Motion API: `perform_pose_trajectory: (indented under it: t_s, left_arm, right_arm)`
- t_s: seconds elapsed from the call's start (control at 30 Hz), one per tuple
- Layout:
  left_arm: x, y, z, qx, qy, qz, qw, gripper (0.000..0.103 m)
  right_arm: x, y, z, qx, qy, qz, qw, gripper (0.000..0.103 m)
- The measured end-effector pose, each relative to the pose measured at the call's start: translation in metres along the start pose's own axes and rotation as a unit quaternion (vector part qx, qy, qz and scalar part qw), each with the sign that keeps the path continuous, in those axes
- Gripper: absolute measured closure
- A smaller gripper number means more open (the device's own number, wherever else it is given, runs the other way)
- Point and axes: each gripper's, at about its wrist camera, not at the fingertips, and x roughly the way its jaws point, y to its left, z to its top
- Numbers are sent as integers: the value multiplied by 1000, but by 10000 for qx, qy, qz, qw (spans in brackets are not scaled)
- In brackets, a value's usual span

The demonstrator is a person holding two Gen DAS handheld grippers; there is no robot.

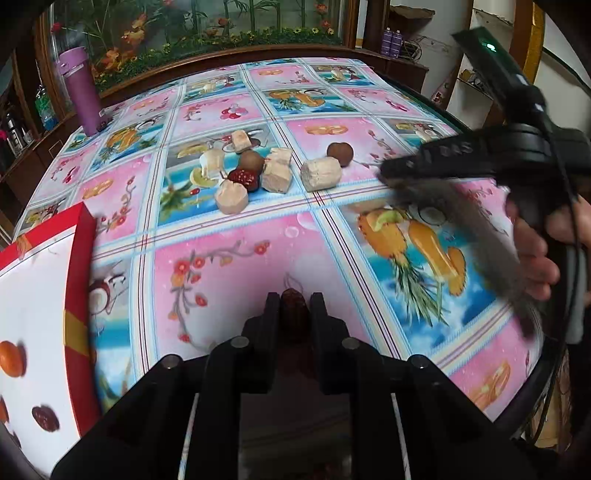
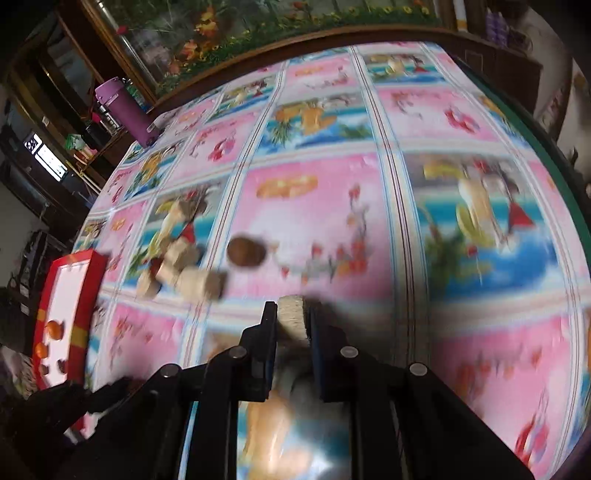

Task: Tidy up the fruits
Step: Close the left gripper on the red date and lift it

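Observation:
My left gripper (image 1: 294, 302) is shut on a dark red date (image 1: 294, 314), held above the patterned tablecloth near the front. My right gripper (image 2: 293, 314) is shut on a beige cake-like chunk (image 2: 291, 319); in the left wrist view it is blurred at the right (image 1: 391, 171). A pile of beige chunks (image 1: 320, 173), red dates (image 1: 243, 177) and brown round fruits (image 1: 340, 153) lies mid-table; it also shows in the right wrist view (image 2: 192, 273). A red-rimmed white tray (image 1: 79, 280) at the left holds orange fruits (image 1: 13, 358) and a date (image 1: 45, 417).
A purple bottle (image 1: 83, 92) stands at the table's far left corner. A wooden cabinet with flower decor (image 1: 207, 33) runs behind the table. The table's right edge (image 2: 554, 155) has a green rim. A person's hand (image 1: 535, 251) holds the right gripper.

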Motion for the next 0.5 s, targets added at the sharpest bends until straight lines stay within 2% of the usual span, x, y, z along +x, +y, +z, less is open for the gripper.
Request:
perform_pose_trajectory:
  t_s: [0.2,0.4,0.5]
  left_arm:
    - [-44,4,-2,-23,-556,21,9984,85]
    - [-101,24,-11,-194,-1215,308,9919,85]
    - [-125,42,-16,-317,-1500,552,9866,85]
  right_arm:
    - [-35,35,-22,-217,-114,133,9996,88]
    - [-57,105,-31,-820,-336,503,9948,88]
    - [-60,152,-35,-1283,-391,756,9881,88]
